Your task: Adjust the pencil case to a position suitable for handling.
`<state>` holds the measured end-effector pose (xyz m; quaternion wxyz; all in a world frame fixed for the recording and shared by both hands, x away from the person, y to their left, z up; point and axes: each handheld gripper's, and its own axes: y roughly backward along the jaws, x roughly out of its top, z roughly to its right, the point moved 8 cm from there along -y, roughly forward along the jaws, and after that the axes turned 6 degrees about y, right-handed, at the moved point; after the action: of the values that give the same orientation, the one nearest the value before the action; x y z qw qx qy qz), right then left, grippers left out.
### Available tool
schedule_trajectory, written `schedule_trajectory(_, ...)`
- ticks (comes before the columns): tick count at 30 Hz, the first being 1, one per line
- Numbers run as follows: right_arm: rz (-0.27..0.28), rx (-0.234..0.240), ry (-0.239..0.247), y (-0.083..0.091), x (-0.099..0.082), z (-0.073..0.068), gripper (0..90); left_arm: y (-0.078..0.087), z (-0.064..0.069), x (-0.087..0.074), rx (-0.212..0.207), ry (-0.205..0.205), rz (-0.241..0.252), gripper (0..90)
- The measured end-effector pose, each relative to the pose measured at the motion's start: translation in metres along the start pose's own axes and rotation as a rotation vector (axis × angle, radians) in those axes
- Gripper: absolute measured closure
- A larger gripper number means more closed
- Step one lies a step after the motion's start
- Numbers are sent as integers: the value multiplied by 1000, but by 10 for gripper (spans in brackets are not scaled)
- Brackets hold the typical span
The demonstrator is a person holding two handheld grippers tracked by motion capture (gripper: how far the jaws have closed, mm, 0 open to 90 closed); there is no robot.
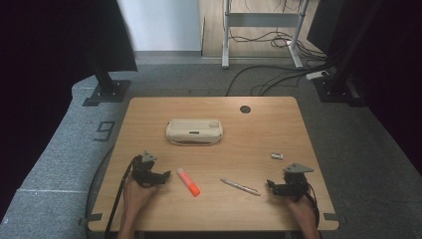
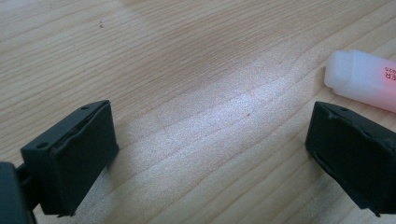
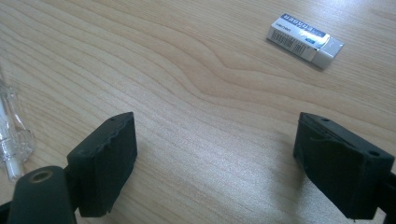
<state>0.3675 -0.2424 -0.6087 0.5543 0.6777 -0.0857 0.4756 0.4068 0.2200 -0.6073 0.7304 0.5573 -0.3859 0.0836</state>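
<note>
Both tongs gaping, nothing gripped: left tongs (image 1: 160, 177) by the highlighter (image 1: 188, 181) (near edge), right tongs (image 1: 272, 186) near pen (image 1: 240, 186), eraser (image 3: 304, 39) ahead.

We find bare tabletop (image 1: 259, 134) between the pencil case (image 1: 194, 132) at twelve o'clock and the near row of objects. At the left gripper's (image 1: 166, 175) three o'clock lies the highlighter (image 1: 188, 181); the pen (image 1: 240, 186) lies at the right gripper's (image 1: 269, 185) nine o'clock, the eraser (image 1: 276, 156) at its twelve.
</note>
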Motion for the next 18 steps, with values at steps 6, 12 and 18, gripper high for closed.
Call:
schedule_trajectory(6, 0, 0, 0, 0, 0, 0, 131, -1, 1, 0, 13, 13, -8, 0)
schedule_trajectory(12, 0, 0, 0, 0, 0, 0, 130, 1, 2, -1, 23, 23, -1, 7)
schedule_trajectory(18, -3, -2, -4, -1, 1, 0, 126, 3, 5, 0, -6, -14, 26, 125)
